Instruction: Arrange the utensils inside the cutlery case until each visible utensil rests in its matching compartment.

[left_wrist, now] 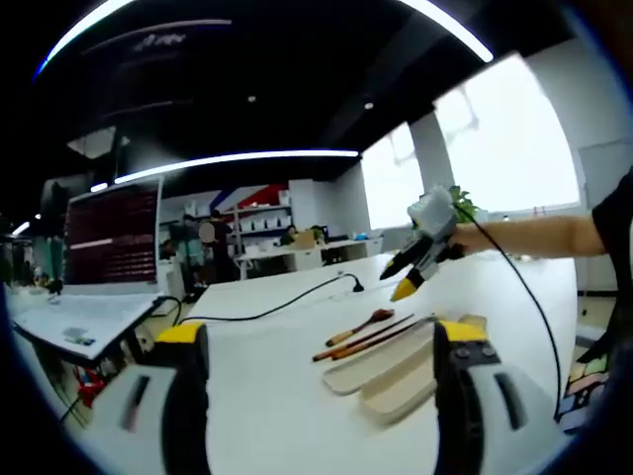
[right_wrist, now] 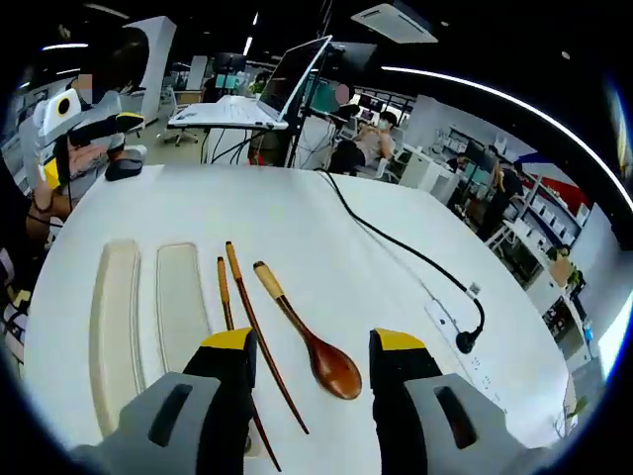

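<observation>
The right gripper (right_wrist: 309, 371) hung open over the wooden spoon (right_wrist: 305, 335), likely preparing to grasp it, because spoon and chopsticks (right_wrist: 242, 322) lay outside the case (right_wrist: 148, 317), while the left gripper (left_wrist: 321, 371) waited open.

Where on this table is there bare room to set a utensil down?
Free: the white table beyond the chopsticks and spoon, up to the laptop; also the strip between the spoon and the black cable. Crowded: the case halves, chopsticks and spoon lie close together just ahead of the open right gripper.
</observation>
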`<act>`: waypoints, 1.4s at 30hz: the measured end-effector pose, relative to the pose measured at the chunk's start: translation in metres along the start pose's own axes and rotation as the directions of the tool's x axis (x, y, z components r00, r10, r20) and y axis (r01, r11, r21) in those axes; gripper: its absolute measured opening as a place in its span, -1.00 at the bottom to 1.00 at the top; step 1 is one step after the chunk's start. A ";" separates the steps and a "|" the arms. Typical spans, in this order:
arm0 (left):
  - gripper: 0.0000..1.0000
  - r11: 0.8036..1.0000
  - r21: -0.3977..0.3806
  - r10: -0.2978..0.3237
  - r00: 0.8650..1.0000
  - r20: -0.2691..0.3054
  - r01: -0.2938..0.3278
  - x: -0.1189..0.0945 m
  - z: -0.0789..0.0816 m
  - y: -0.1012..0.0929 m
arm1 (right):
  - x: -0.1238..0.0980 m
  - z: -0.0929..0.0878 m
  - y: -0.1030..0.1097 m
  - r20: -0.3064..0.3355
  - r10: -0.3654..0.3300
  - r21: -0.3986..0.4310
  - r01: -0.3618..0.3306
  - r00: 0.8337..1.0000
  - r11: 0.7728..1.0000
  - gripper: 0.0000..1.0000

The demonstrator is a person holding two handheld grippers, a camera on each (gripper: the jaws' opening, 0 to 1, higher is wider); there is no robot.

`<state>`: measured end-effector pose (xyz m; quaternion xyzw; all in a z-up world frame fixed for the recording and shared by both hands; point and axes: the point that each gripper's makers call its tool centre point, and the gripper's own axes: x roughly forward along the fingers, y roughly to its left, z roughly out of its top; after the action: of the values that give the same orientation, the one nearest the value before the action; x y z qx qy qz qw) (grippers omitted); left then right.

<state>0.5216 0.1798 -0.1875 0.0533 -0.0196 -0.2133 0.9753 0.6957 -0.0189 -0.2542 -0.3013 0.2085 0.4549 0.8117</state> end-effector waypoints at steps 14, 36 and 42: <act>0.99 0.999 0.012 -0.042 0.999 -0.031 0.043 0.005 -0.008 -0.008 | 0.025 -0.005 0.015 -0.142 0.091 -0.101 -0.106 0.986 0.989 -0.35; 0.99 0.991 -0.088 -0.098 0.995 0.021 0.100 0.007 -0.005 -0.011 | 0.056 -0.013 0.051 -0.366 0.294 -0.114 -0.356 0.883 0.927 -0.67; 0.93 0.992 -0.029 -0.121 0.992 0.033 0.122 0.006 -0.001 -0.022 | 0.066 -0.010 0.054 -0.402 0.313 -0.107 -0.384 0.860 0.917 -0.74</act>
<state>0.5185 0.1578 -0.1907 0.0360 -0.0283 -0.2733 0.9609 0.6814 0.0370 -0.3181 -0.4135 0.3687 0.5455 0.6289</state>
